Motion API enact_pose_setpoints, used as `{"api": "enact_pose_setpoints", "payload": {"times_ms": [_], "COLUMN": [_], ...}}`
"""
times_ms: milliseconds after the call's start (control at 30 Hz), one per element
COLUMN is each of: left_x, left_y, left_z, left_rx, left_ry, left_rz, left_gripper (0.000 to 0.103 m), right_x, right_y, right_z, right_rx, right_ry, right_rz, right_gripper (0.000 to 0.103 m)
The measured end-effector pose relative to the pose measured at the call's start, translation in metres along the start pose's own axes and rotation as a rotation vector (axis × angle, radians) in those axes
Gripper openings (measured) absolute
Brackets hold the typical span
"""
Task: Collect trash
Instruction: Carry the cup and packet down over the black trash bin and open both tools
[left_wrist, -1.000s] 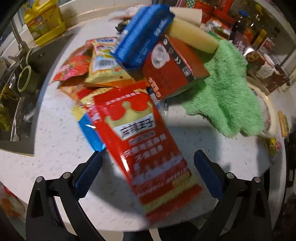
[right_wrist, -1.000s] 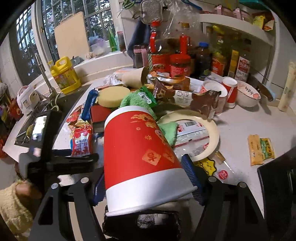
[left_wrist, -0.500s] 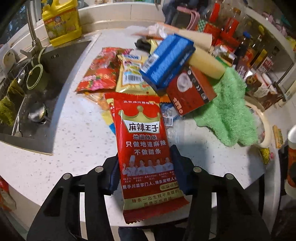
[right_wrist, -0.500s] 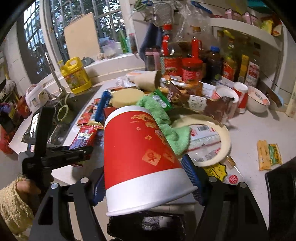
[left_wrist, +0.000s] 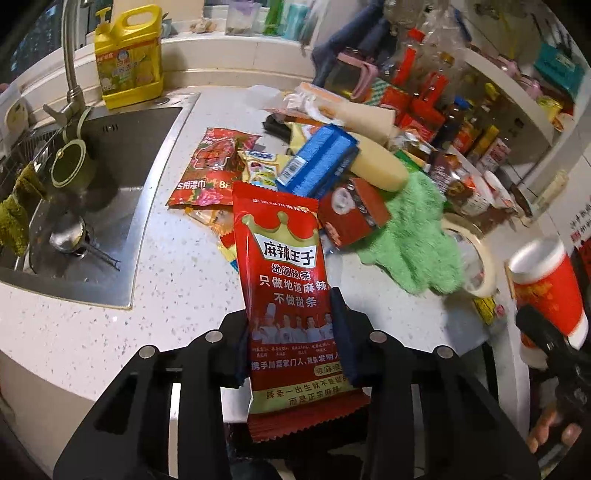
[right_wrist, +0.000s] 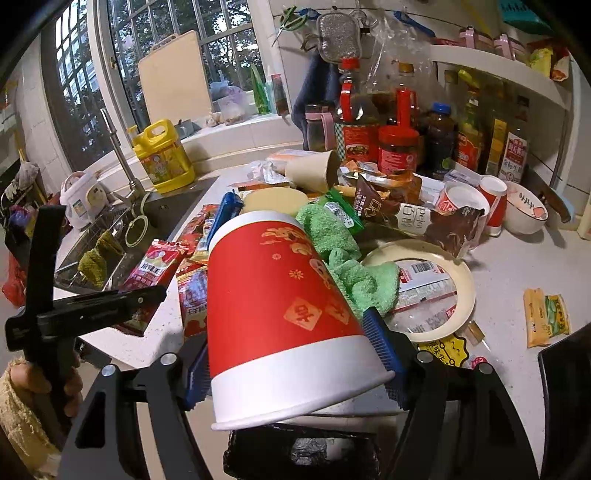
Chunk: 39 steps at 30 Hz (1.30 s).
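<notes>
My left gripper (left_wrist: 293, 332) is shut on a red snack packet (left_wrist: 288, 280) with a gold crown, held up above the white counter's front edge; it also shows in the right wrist view (right_wrist: 151, 273). My right gripper (right_wrist: 291, 354) is shut on a red and white paper cup (right_wrist: 280, 306), tilted with its mouth toward the camera; the cup shows at the right of the left wrist view (left_wrist: 546, 288). More wrappers (left_wrist: 214, 173) lie in a pile on the counter.
A sink (left_wrist: 122, 158) with a tap and yellow detergent jug (left_wrist: 129, 55) lies left. A blue box (left_wrist: 321, 162), red box (left_wrist: 351, 210), yellow sponge (left_wrist: 376, 166), green cloth (left_wrist: 410, 236), cream plate (right_wrist: 461, 295) and bottles (right_wrist: 399, 147) crowd the counter. A black bag (right_wrist: 303, 454) sits below the cup.
My left gripper closed on the red snack packet and lifted it back from the pile toward the counter's edge. My right gripper kept holding the cup and drew back slightly.
</notes>
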<state>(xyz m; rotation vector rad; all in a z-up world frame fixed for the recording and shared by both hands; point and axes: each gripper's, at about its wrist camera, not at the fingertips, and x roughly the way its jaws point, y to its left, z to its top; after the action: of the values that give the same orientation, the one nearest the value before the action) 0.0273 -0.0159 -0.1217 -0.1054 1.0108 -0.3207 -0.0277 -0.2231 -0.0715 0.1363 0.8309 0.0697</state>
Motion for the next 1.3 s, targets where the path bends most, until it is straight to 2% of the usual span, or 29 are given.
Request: {"api": "enact_pose_setpoints", "payload": {"times_ms": [67, 167, 233, 333, 367, 467, 667, 833, 867, 933, 967, 1067, 1167, 1300], "left_x": [-0.009, -0.025, -0.031, -0.022, -0.014, 0.012, 0.101, 0.161, 0.172, 0.176, 0.172, 0.157, 0.134, 0.083], "left_y": [-0.002, -0.009, -0.016, -0.020, -0.021, -0.020, -0.018, -0.011, -0.011, -0.012, -0.014, -0.013, -0.007, -0.008], "left_z": [-0.010, -0.038, -0.067, -0.106, -0.122, -0.150, -0.208, -0.243, -0.247, -0.248, -0.248, -0.241, -0.226, -0.195], "left_rx": [0.031, 0.129, 0.216, 0.256, 0.273, 0.291, 0.368, 0.345, 0.337, 0.341, 0.349, 0.360, 0.347, 0.364], "left_ry": [0.011, 0.060, 0.134, 0.265, 0.317, 0.405, 0.573, 0.690, 0.704, 0.695, 0.678, 0.632, 0.598, 0.485], "left_rz": [-0.028, -0.087, -0.122, -0.166, -0.173, -0.174, -0.139, -0.132, -0.128, -0.118, -0.109, -0.107, -0.102, -0.100], "left_gripper": [0.035, 0.035, 0.035, 0.034, 0.034, 0.033, 0.033, 0.033, 0.037, 0.061, 0.075, 0.080, 0.080, 0.081], "right_x": [-0.004, -0.011, -0.013, -0.008, -0.005, 0.015, 0.081, 0.133, 0.138, 0.143, 0.142, 0.131, 0.110, 0.060], "right_y": [0.001, 0.001, 0.000, -0.005, -0.006, -0.012, -0.033, -0.046, -0.049, -0.053, -0.054, -0.054, -0.053, -0.037], "right_z": [-0.003, -0.019, -0.037, -0.072, -0.081, -0.119, -0.193, -0.246, -0.252, -0.258, -0.256, -0.246, -0.226, -0.184], "right_rx": [-0.008, -0.027, -0.044, -0.032, -0.031, -0.010, 0.069, 0.087, 0.084, 0.085, 0.075, 0.061, 0.066, 0.027], "right_ry": [0.009, 0.055, 0.109, 0.218, 0.248, 0.360, 0.536, 0.650, 0.661, 0.674, 0.671, 0.637, 0.590, 0.465], "right_rz": [0.004, 0.017, 0.015, 0.011, 0.005, 0.001, -0.004, -0.046, -0.068, -0.087, -0.111, -0.117, -0.093, -0.036], "right_gripper": [0.072, 0.072, 0.072, 0.072, 0.072, 0.072, 0.072, 0.074, 0.075, 0.079, 0.089, 0.090, 0.090, 0.093]}}
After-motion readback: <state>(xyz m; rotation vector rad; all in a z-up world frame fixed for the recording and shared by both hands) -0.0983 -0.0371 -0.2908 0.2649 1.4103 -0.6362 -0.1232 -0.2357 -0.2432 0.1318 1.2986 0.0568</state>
